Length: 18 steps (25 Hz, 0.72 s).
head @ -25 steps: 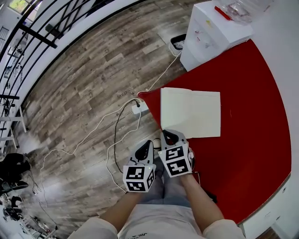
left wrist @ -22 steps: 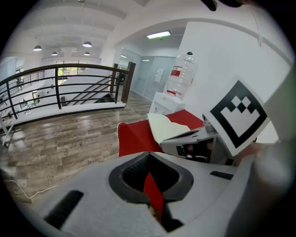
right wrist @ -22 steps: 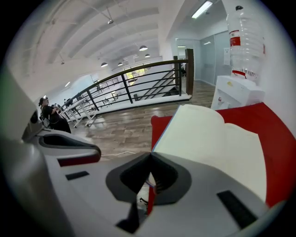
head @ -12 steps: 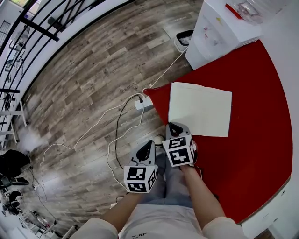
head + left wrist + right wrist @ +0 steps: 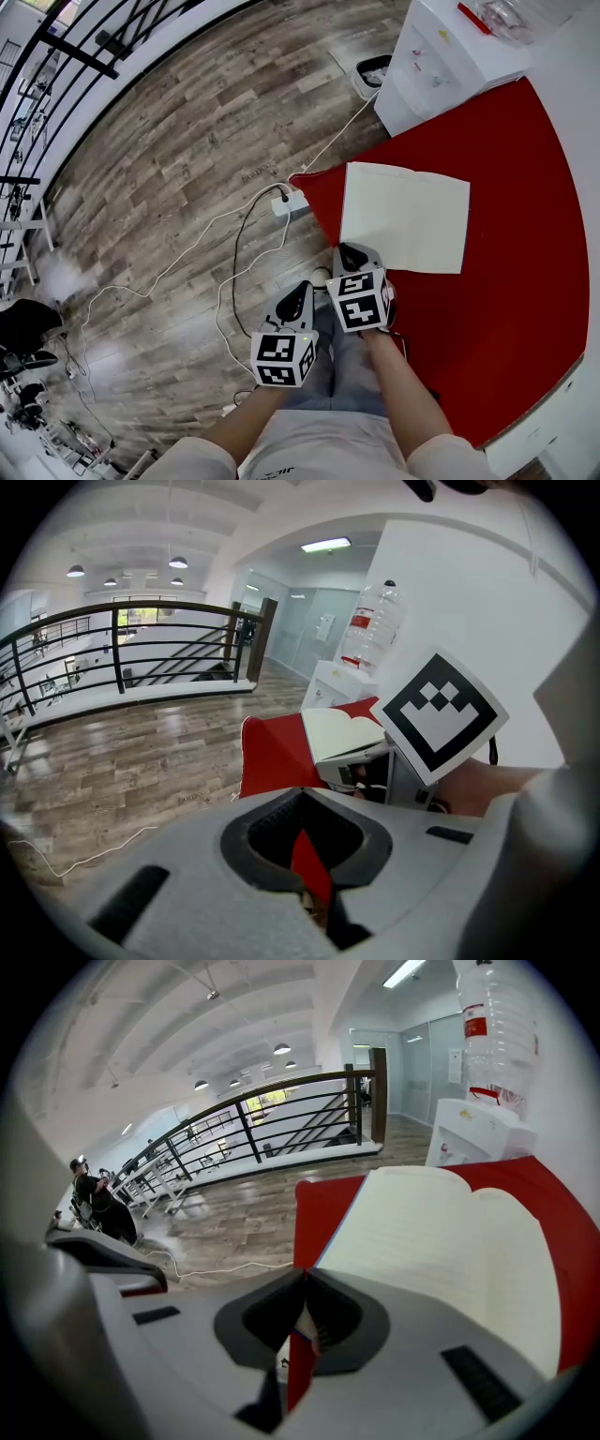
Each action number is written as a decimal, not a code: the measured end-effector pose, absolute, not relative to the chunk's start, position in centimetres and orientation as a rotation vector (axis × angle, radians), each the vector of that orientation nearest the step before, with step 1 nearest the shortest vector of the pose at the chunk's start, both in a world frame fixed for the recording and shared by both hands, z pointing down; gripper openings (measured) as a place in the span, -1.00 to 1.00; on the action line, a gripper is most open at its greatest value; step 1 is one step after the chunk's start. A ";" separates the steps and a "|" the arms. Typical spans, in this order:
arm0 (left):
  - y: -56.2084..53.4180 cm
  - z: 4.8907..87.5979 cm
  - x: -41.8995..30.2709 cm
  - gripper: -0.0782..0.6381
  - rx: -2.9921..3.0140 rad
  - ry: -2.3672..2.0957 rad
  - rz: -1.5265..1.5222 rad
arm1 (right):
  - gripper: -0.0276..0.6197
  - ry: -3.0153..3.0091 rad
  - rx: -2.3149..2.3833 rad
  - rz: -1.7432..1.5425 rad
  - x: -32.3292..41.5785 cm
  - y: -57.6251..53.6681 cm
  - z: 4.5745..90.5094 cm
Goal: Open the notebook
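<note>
The notebook (image 5: 405, 217) lies open and flat on the red table (image 5: 525, 281), showing cream blank pages. It also fills the right gripper view as the notebook (image 5: 441, 1232) just ahead of the jaws. My right gripper (image 5: 349, 251) is shut and holds nothing; it hovers at the notebook's near left corner by the table edge. My left gripper (image 5: 302, 289) is off the table beside it, over the floor, also shut and holding nothing. In the left gripper view the left gripper (image 5: 300, 799) points toward the notebook (image 5: 342, 733) and the right gripper's marker cube (image 5: 436, 714).
A white water dispenser (image 5: 441, 56) stands at the table's far corner, with its bottle (image 5: 492, 1026) above. A power strip (image 5: 286, 202) and loose cables (image 5: 234, 281) lie on the wooden floor to the left. A black railing (image 5: 75, 56) runs beyond. My legs are below the grippers.
The right gripper has sunk a little near the notebook's near edge. The head view has shifted slightly. The notebook stays open and the left gripper has hardly moved.
</note>
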<state>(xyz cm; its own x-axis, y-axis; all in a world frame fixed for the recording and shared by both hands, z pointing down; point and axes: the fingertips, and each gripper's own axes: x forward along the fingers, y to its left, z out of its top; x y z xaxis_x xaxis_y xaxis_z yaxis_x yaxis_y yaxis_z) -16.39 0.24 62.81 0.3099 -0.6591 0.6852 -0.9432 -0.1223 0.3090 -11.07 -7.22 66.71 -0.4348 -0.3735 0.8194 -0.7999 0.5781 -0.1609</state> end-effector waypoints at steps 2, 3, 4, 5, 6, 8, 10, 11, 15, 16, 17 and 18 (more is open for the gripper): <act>0.3 62.8 -16.3 -0.76 1.863 -1.421 0.505 | -0.88 -2.040 0.936 0.718 -11.2 -7.2 66.7; 0.3 62.9 -16.3 -0.76 1.864 -1.420 0.507 | -0.88 -2.039 0.941 0.739 -11.2 -7.1 66.7; 0.2 62.9 -16.3 -0.76 1.865 -1.418 0.508 | -0.88 -2.040 0.950 0.767 -11.3 -7.0 66.8; 0.2 62.9 -16.3 -0.76 1.866 -1.417 0.509 | -0.88 -2.041 0.959 0.789 -11.3 -7.0 66.8; 0.2 62.8 -16.3 -0.76 1.868 -1.417 0.510 | -0.88 -2.042 0.966 0.801 -11.4 -6.9 66.8; 0.1 62.8 -16.5 -0.76 1.870 -1.418 0.512 | -0.87 -2.044 0.971 0.813 -11.4 -6.9 66.8; 0.1 62.9 -16.6 -0.76 1.869 -1.419 0.515 | -0.85 -2.047 0.972 0.818 -11.3 -6.9 67.0; 0.1 62.9 -16.6 -0.76 1.869 -1.419 0.516 | -0.84 -2.048 0.969 0.820 -11.2 -6.9 67.1; 0.1 62.8 -16.4 -0.76 1.874 -1.412 0.517 | -0.75 -2.061 0.954 0.846 -11.4 -6.7 67.1; 0.1 62.8 -16.3 -0.76 1.875 -1.410 0.518 | -0.72 -2.064 0.953 0.854 -11.4 -6.6 67.1; 0.1 62.8 -16.2 -0.76 1.876 -1.409 0.519 | -0.72 -2.064 0.953 0.856 -11.4 -6.6 67.1; 0.1 62.8 -16.1 -0.76 1.877 -1.408 0.520 | -0.72 -2.062 0.954 0.855 -11.4 -6.6 67.1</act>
<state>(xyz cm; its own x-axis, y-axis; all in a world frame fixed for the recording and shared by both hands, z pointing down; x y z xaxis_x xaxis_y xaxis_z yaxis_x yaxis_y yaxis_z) -16.09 0.12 62.83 0.3216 -0.6502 0.6884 -0.9415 -0.1426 0.3053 -11.38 -6.58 67.09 -0.4845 -0.3558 0.7991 -0.8168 0.5111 -0.2676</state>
